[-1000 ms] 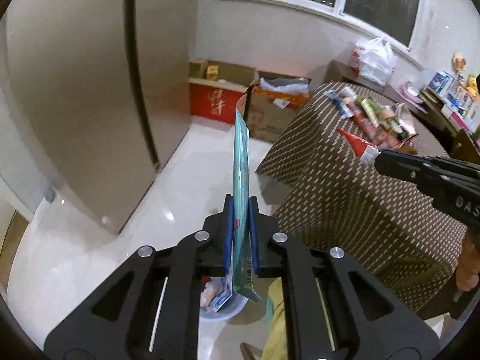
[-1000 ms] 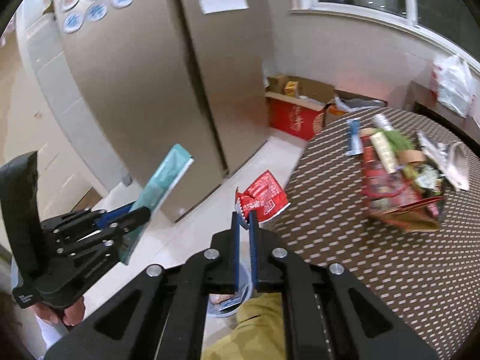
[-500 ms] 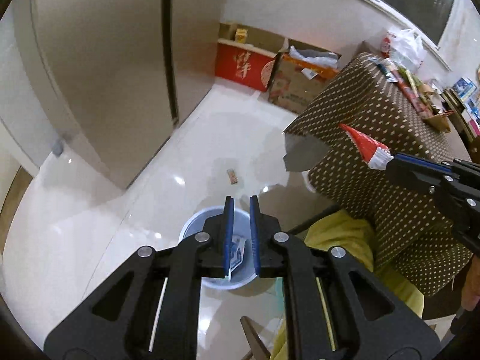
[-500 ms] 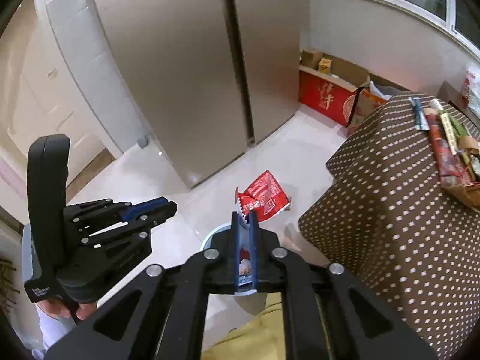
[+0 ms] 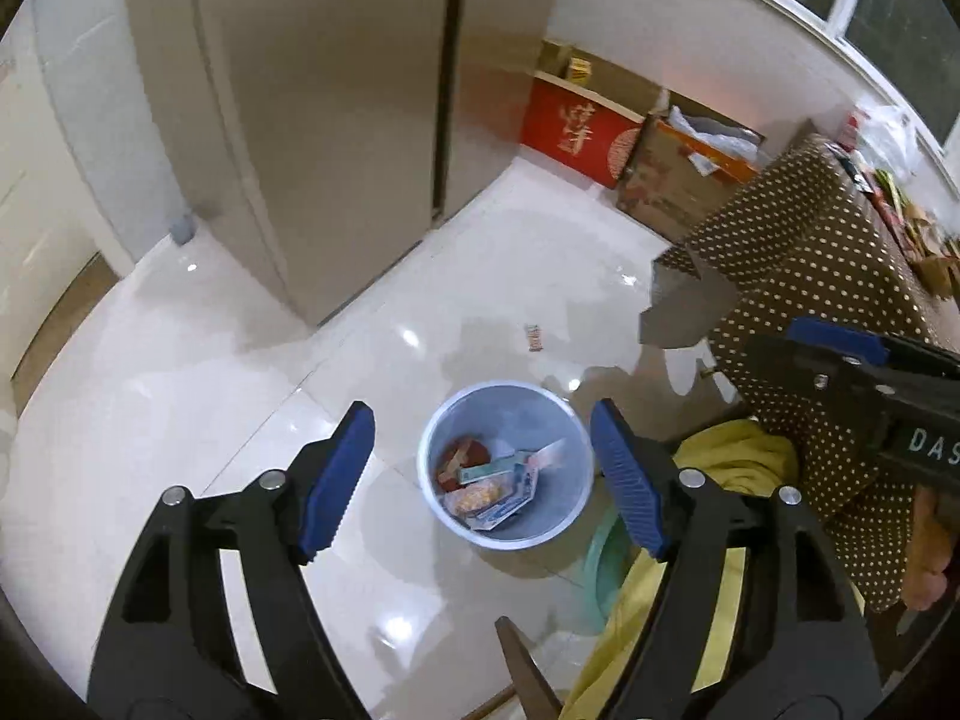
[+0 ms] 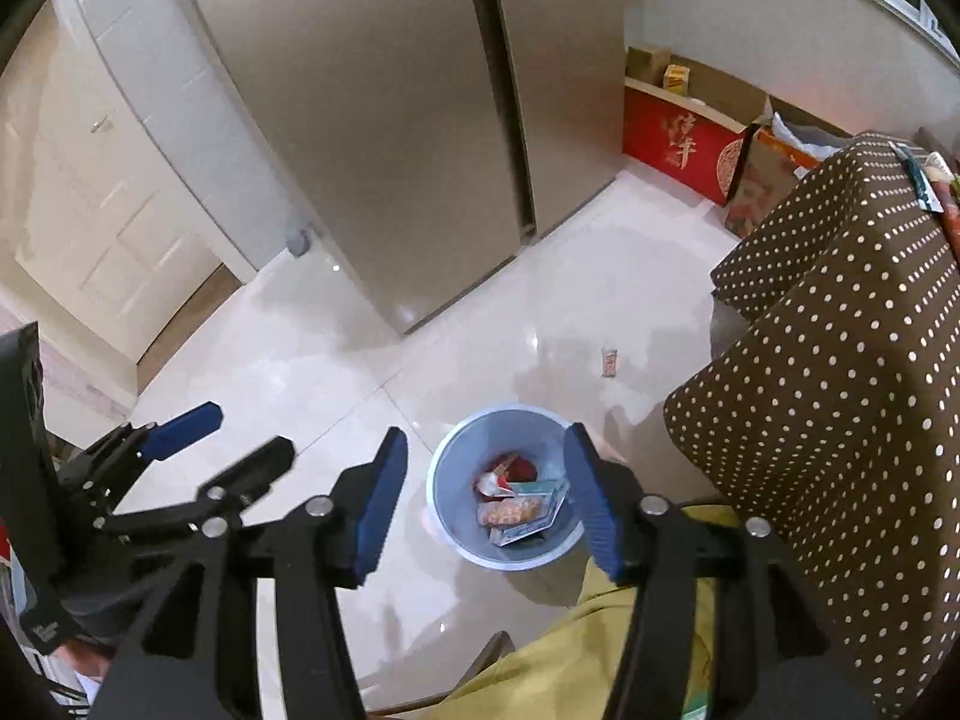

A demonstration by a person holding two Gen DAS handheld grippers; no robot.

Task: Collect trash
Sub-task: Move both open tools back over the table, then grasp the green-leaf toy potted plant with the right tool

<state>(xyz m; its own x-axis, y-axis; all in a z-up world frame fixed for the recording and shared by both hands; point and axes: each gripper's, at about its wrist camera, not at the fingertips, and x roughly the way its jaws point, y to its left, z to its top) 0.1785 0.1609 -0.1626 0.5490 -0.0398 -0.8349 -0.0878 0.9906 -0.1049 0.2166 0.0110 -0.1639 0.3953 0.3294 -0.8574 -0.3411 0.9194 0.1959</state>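
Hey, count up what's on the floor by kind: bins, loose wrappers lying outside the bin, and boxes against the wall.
Bins: 1, the pale blue bin holding wrappers.
Loose wrappers on the floor: 1, a small wrapper beyond the bin.
Boxes by the wall: 2, a red box and a brown box.
Total: 4

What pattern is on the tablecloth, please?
The tablecloth is brown with pale polka dots; clearest in the right wrist view.
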